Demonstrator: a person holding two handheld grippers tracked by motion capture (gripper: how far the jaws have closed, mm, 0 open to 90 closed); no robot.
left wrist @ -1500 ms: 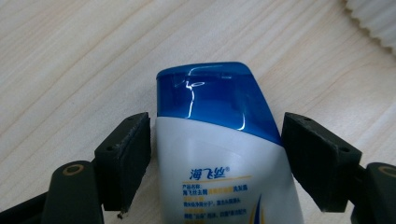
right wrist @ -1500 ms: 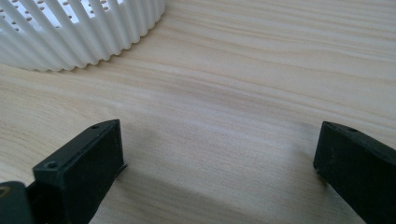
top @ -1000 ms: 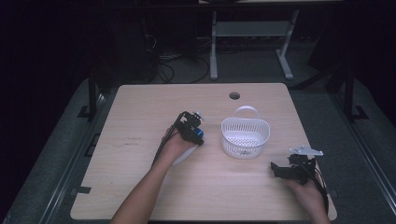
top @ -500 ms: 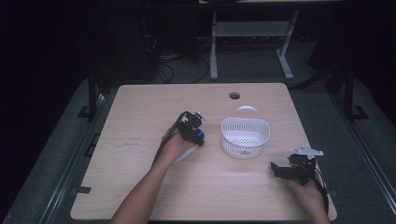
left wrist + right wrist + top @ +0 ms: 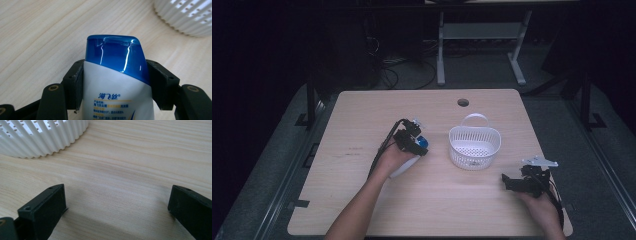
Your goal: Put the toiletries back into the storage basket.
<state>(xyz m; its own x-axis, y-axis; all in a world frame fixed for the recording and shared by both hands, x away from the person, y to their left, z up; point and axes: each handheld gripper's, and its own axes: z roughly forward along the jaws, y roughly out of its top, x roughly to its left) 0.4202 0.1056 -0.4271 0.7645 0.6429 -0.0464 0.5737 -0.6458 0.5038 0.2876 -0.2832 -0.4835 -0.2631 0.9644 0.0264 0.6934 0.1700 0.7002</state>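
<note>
A white bottle with a blue cap (image 5: 115, 75) sits between the jaws of my left gripper (image 5: 115, 82), which is shut on it just below the cap. In the high view my left gripper (image 5: 418, 145) holds the bottle (image 5: 408, 166) near the table's middle, left of a white slatted basket (image 5: 475, 146). My right gripper (image 5: 508, 181) rests low over the table near the front right edge, open, with bare wood between its jaws. In the right gripper view my right gripper (image 5: 117, 202) faces the basket (image 5: 42, 137), which lies ahead to the left.
The wooden table (image 5: 362, 115) has a round cable hole (image 5: 463, 102) at the back. The basket's handle (image 5: 475, 118) points away from me. Dark floor, cables and a metal frame (image 5: 477, 35) lie beyond the table.
</note>
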